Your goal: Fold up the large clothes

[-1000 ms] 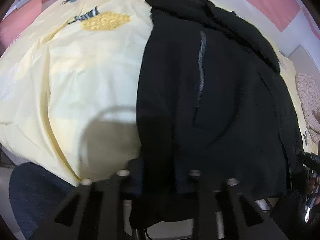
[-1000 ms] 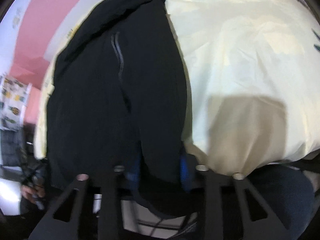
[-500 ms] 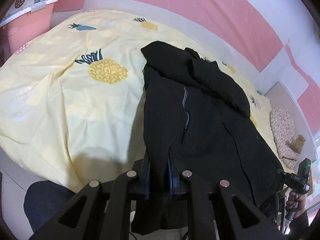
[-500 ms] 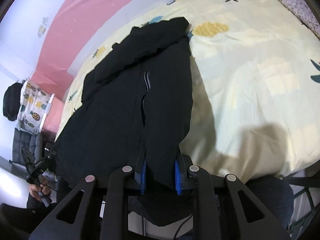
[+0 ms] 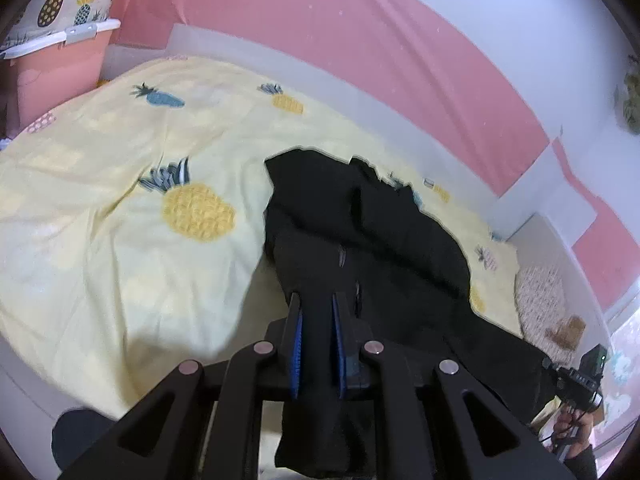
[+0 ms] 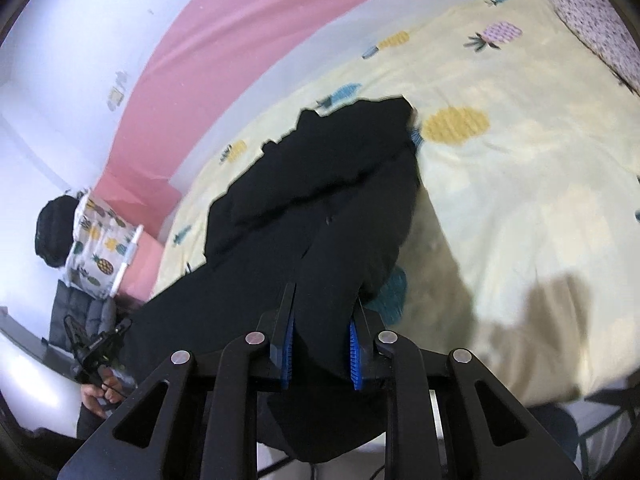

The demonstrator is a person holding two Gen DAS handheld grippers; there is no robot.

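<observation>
A large black jacket (image 5: 360, 232) lies lengthwise on a yellow pineapple-print bedspread (image 5: 120, 208), its near hem lifted off the bed. My left gripper (image 5: 316, 304) is shut on the hem's left part, cloth hanging below the blue pads. My right gripper (image 6: 324, 300) is shut on the hem's right part of the same jacket (image 6: 320, 184), which stretches away over the bedspread (image 6: 520, 140). The jacket's far end, with hood or collar, rests bunched on the bed.
A pink and white wall runs behind the bed. A pineapple-print basket (image 5: 60, 12) stands at the far left. A patterned pillow (image 6: 592, 20) lies at the bed's right end. The other hand-held gripper shows at each view's edge (image 5: 576, 376).
Both grippers have risen and pulled back with the jacket hem, lifting the near part off the bed. The view has tilted up from the cloth to the wall.
</observation>
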